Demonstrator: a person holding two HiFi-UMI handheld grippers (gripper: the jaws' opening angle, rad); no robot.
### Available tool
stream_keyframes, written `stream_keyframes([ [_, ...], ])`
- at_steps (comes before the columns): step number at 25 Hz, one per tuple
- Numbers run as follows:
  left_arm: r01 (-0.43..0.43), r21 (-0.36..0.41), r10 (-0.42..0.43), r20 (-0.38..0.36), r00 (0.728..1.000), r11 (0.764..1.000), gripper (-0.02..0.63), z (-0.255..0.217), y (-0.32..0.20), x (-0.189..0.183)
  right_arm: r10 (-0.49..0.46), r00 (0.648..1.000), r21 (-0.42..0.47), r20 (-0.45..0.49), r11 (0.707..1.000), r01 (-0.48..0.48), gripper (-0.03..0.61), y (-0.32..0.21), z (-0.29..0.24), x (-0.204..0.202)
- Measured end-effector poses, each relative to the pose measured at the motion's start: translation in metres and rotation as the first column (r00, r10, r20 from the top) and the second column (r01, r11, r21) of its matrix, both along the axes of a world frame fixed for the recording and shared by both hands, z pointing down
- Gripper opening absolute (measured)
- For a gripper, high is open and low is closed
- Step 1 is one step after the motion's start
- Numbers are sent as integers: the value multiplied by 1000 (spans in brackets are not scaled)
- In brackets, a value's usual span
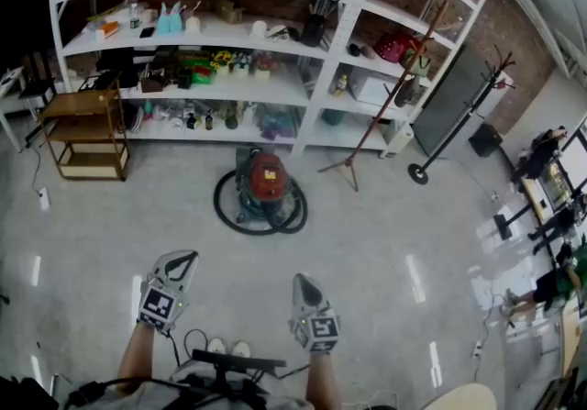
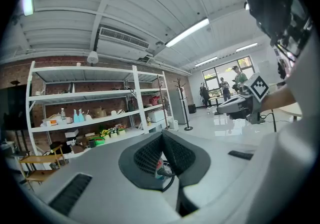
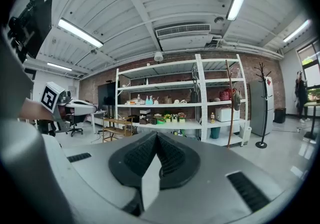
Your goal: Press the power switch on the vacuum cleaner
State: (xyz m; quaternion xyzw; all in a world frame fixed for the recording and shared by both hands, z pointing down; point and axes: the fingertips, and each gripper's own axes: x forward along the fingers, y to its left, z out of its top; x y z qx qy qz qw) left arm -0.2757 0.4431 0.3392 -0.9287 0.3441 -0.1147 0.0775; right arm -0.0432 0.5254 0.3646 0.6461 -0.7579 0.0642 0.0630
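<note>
Head view: vacuum cleaner (image 1: pixel 267 181) stands on the grey floor (image 1: pixel 394 234) before the white shelving rack (image 1: pixel 344 27), well apart from both grippers and ahead of them. Left gripper (image 1: pixel 188 256) and right gripper (image 1: pixel 301 279) are held low (near the person's body), fingertips brought together, nothing between them. Left gripper view shows a sliver of the vacuum cleaner beyond the closed tips. Unit has a red domed top over a teal body, with a black hose (image 1: pixel 226 208) coiled round its base. Power switch cannot be made out.
</note>
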Motion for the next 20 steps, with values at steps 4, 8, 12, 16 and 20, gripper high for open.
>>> stream_keyframes([
  [4, -19, 4, 19, 7, 1000, 1000, 6, -2, -3, -7, 28, 1000, -5, -9, 1000, -28, 9, 1, -4, -6],
  [8, -37, 9, 37, 4, 999, 999, 6, 4, -7, -17, 47, 999, 8, -7, 999, -46, 9, 0, -3, -17],
  [12, -32, 2, 32, -24, 999, 999, 6, 3, -14, -28, 35, 999, 19, -21, 999, -34, 9, -4, -2, -32],
  [16, -43, -6, 43, -21, 999, 999, 6, 7, -21, -35, 56, 998, 9, -16, 998, -56, 9, -7, 0, -41],
  [20, -51, -15, 51, -18, 999, 999, 6, 10, -26, -32, 62, 998, 0, -18, 998, -62, 9, -13, 2, -39],
])
